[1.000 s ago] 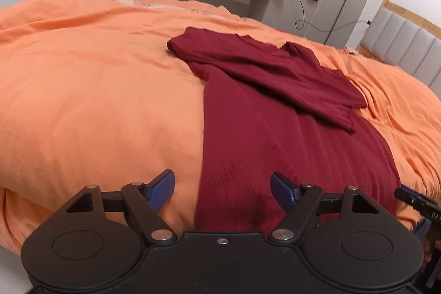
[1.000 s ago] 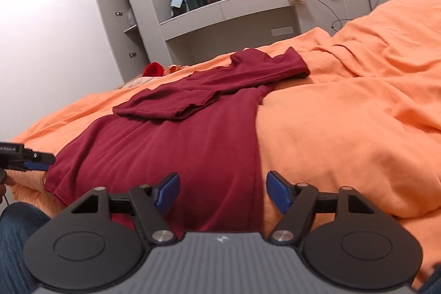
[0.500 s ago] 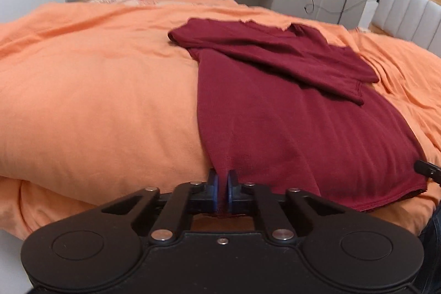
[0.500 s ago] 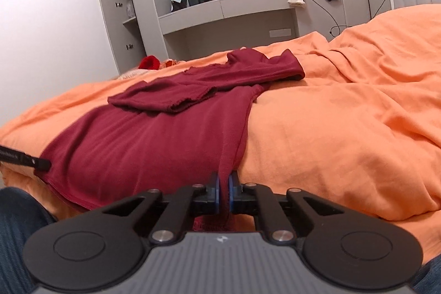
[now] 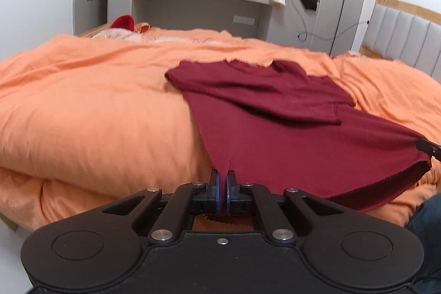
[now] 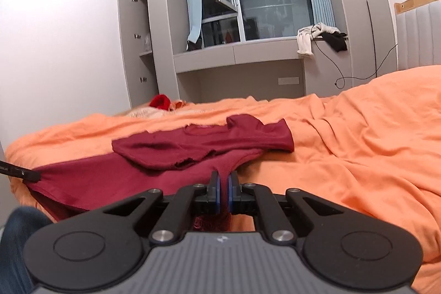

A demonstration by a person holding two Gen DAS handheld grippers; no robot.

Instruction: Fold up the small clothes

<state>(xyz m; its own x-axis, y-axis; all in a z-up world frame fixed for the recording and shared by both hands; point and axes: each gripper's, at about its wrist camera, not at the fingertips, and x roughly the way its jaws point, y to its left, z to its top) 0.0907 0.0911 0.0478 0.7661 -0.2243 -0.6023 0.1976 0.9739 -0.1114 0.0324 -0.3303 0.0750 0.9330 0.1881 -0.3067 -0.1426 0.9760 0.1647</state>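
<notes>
Both tools have clamped and lifted the shirt (image 5: 275, 145) hem.

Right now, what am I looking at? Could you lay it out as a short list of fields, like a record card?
surface: orange bedcover
garment: dark red shirt, sleeves folded in over its chest
left gripper: shut on the shirt's near hem corner
right gripper: shut on the opposite hem corner
hem: lifted off the bedcover and stretched between the two grippers
collar end: lying on the bed
background: window, grey cabinets, clothes on the sill
</notes>
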